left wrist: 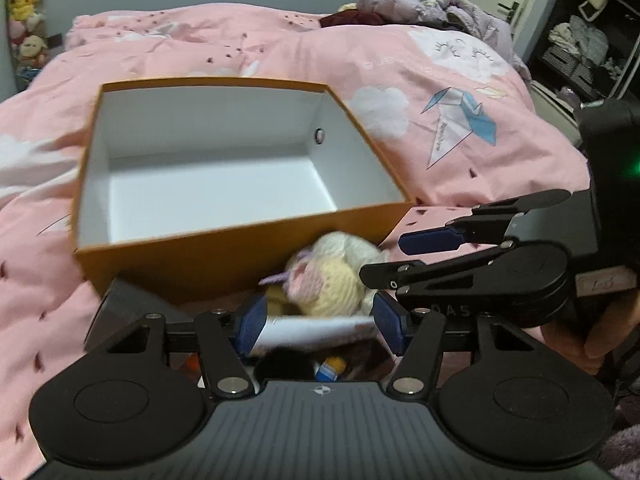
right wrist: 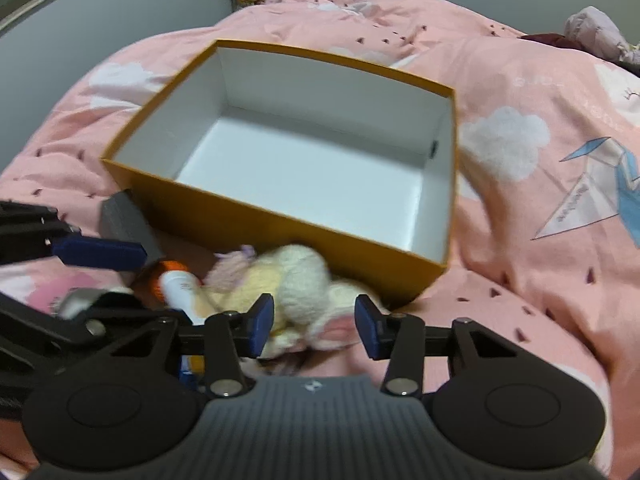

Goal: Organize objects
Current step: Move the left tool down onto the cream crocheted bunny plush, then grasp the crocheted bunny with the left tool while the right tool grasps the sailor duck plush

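Observation:
An open orange box (left wrist: 240, 256) with a white inside lies empty on the pink duvet (left wrist: 460, 80). Against its near wall sits a cream and yellow plush toy (left wrist: 336, 276) with pink and lilac bits. My right gripper (right wrist: 314, 330) has the plush toy (right wrist: 296, 276) filling the gap between its blue pads, which touch it on both sides. My left gripper (left wrist: 320, 324) has a white tube (left wrist: 316, 330) spanning the gap from pad to pad; the right wrist view shows the tube's orange cap (right wrist: 160, 276). The picture is blurred.
A dark grey block (right wrist: 124, 220) leans by the box's near left corner. Small items, one blue and yellow (left wrist: 332, 368), lie under the left gripper. Crumpled lilac clothes (left wrist: 440, 4) sit at the bed's far end, and dark shelves (left wrist: 580, 40) stand to the right.

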Demonstrator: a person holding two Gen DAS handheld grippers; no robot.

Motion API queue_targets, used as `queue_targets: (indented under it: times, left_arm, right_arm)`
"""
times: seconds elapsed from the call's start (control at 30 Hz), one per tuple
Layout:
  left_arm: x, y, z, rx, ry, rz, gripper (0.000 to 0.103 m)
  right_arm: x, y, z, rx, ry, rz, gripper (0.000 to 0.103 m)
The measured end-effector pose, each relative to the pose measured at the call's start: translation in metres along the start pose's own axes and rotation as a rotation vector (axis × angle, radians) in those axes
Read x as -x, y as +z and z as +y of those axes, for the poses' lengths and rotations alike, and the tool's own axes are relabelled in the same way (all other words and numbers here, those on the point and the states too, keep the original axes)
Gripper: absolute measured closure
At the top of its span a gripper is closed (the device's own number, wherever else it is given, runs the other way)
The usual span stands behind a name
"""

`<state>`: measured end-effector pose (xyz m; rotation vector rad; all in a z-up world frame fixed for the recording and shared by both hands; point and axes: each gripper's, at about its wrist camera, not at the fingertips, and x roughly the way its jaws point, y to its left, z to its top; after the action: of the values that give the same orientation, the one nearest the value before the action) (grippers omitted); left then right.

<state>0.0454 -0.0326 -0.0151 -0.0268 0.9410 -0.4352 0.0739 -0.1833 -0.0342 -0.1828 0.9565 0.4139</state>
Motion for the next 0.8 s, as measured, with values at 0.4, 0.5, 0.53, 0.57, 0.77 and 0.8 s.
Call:
queue_targets:
  times: [0.4, 0.5, 0.53, 0.57, 0.77, 0.8]
  left_arm:
    - [-0.07, 0.027, -0.02, -0.316, -0.035, 0.195, 0.033]
    - [-0.089, 0.03, -0.023, -0.363, -0.044, 0.243, 0.031]
    - [-0.094, 0.031, -0.024, -0.377, -0.052, 0.256, 0.031]
    - [-0.098, 0.031, -0.025, -0.388, -0.055, 0.269, 0.026]
    - [-0.117, 0.021, -0.047, -0.5, 0.039, 0.284, 0.023]
    - [-0.117, 0.02, -0.048, -0.498, 0.042, 0.279, 0.023]
  right_arm:
    - [-0.003, -0.018, -0.039, -0.093, -0.013, 0.071, 0.05]
    - [-0.005, -0.021, -0.038, -0.083, -0.027, 0.069, 0.052]
    - [-0.006, -0.021, -0.039, -0.083, -0.033, 0.066, 0.053]
    - [-0.008, -0.021, -0.041, -0.091, -0.036, 0.065, 0.054]
    - [-0.013, -0.022, -0.046, -0.134, -0.004, 0.063, 0.048]
    - [-0.012, -0.021, -0.045, -0.134, -0.006, 0.063, 0.048]
